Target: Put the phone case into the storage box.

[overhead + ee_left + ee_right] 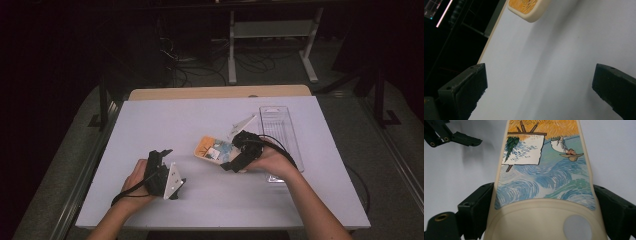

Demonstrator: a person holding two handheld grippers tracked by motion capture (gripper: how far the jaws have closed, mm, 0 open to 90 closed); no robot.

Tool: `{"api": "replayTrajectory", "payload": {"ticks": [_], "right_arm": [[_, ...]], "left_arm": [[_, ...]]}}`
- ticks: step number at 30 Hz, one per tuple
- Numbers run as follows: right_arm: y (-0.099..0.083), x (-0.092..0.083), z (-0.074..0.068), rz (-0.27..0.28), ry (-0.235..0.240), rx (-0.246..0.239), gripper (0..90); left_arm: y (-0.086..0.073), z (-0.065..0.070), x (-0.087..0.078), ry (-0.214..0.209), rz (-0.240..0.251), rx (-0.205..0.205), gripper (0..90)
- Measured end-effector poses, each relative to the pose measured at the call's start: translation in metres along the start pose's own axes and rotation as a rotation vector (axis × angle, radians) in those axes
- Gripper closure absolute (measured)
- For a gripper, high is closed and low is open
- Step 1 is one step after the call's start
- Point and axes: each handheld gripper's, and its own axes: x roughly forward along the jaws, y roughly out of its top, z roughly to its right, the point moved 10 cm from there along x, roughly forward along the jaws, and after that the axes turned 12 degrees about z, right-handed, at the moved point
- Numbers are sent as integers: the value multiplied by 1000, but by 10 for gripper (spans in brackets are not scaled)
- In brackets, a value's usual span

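Nearest the person, low on the pale surface (210,200), the left hand (136,181) holds the left gripper (176,186), grey three-cornered plate on top, cable trailing back toward the wrist. Left gripper view: its fingers (464,87) spread wide, bare surface between them, nothing gripped. A rounded cream corner of the phone case (529,10) with orange print shows at the top of that view, well apart from the fingers.

Right of centre, a little farther in, the right hand (270,160) holds the right gripper (231,165), cable looping over the wrist. Right gripper view: fingers (477,207) set against both long edges of the phone case (544,177), one on each side, pinching it across its width. Case is cream-rimmed and printed with blue swirls, an orange-yellow field, an easel with a white canvas, and a figure in a straw hat; a round camera hole sits at the near end. The left gripper's fingers show at the upper left of that view, well apart from the case.

High view: phone case (214,148) lies on or just over the surface near its centre, tilted, far end pointing up-left; whether it touches the surface I cannot tell.

Beyond, right side: a clear plastic tray (280,122), lengthwise away from the person, the right hand overlapping its near end. Farther still, the tan edge of the table (200,93), then the floor with cables and a white frame (272,35).
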Motion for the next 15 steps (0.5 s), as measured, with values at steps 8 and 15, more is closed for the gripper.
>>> {"api": "replayTrajectory", "payload": {"ticks": [8,15], "right_arm": [[0,0,0,0,0,-1,103],[0,0,0,1,-2,-2,104]], "left_arm": [[1,-3,-1,34,-10,82,0],[4,-3,1,64,2,139,0]]}}
